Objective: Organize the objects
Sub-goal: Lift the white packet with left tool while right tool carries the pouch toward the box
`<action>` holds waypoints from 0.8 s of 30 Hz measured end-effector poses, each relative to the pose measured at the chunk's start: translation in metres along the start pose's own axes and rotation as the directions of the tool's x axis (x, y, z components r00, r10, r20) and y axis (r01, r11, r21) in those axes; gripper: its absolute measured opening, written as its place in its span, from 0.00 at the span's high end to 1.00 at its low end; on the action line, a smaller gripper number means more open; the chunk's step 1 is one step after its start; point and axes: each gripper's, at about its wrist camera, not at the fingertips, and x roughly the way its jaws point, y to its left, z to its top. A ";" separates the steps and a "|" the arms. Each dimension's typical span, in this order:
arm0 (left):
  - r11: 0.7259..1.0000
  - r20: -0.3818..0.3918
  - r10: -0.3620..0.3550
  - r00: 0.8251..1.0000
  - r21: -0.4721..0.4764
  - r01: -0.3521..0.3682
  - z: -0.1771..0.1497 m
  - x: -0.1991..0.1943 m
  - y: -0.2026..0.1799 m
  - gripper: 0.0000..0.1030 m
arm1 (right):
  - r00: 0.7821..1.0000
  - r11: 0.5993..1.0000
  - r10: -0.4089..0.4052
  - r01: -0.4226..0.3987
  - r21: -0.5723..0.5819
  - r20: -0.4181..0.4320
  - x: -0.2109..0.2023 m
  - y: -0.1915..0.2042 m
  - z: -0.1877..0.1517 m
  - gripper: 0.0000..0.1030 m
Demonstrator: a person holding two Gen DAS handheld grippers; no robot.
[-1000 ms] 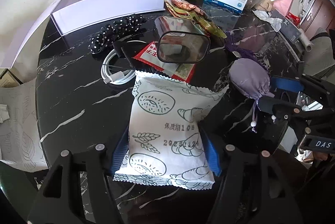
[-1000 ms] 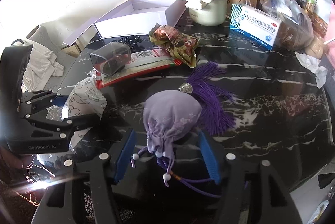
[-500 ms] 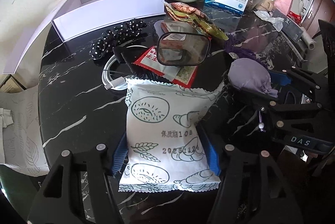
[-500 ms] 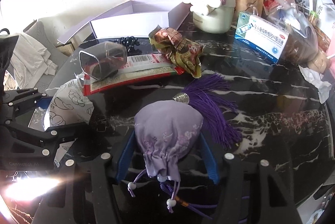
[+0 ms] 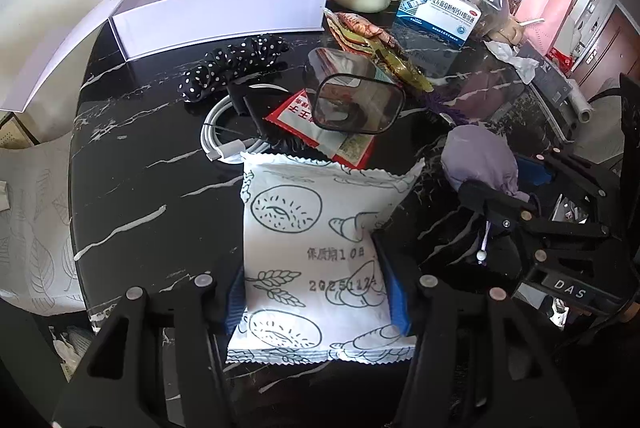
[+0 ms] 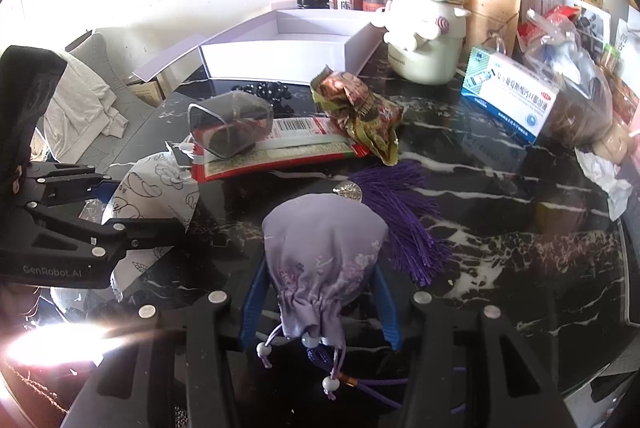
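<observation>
The left gripper [image 5: 316,292] is closing on the snack packet [image 5: 320,248] lying lengthwise between its pads, seemingly touching, while the right gripper [image 6: 318,304] is closing around the purple pouch [image 6: 324,260].

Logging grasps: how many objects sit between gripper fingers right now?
2. The white snack packet is in the left gripper, the purple pouch in the right gripper; both grippers' jaws have just been closing and appear to press on them.

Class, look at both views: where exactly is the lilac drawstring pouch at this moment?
The lilac drawstring pouch lies on the black marble table between the right gripper pads, purple tassel beside it; the left view shows it at right.
</observation>
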 end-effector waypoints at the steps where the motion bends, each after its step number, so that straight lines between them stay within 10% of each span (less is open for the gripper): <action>1: 1.000 0.005 0.002 1.000 0.001 -0.002 0.000 -0.002 -0.001 0.48 | 1.000 1.000 0.005 -0.005 -0.003 0.004 -0.002 0.000 0.001 0.53; 24: 0.999 0.155 0.008 0.988 0.038 -0.014 0.045 -0.070 -0.017 0.48 | 0.989 0.996 0.067 -0.059 -0.062 0.133 -0.059 -0.006 0.026 0.53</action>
